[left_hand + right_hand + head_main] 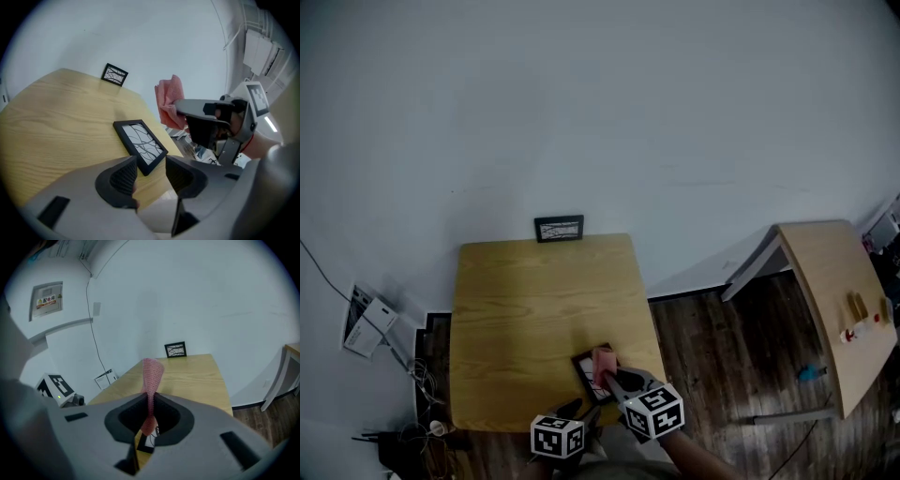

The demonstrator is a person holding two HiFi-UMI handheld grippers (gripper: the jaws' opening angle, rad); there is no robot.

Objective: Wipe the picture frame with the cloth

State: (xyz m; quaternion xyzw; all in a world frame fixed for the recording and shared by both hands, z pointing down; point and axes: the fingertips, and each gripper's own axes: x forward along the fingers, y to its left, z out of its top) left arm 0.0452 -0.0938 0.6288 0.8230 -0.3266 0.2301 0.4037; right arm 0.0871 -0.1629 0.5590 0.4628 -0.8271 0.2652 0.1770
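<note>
A small black picture frame (589, 377) with a line drawing lies flat near the front edge of the wooden table (534, 309). In the left gripper view the picture frame (140, 144) sits just ahead of my left gripper (151, 166), whose jaws stand open with nothing pressed between them. My right gripper (151, 401) is shut on a pink cloth (152, 373) that sticks up from the jaws. From the head view, the cloth (602, 360) hangs over the frame's right side, with the right gripper (611, 381) behind it and the left gripper (577, 409) to the frame's front.
A second small black frame (559, 229) leans against the white wall at the table's far edge. Another wooden table (825, 281) with small items stands to the right. A white box (367, 323) and cables lie on the floor at left.
</note>
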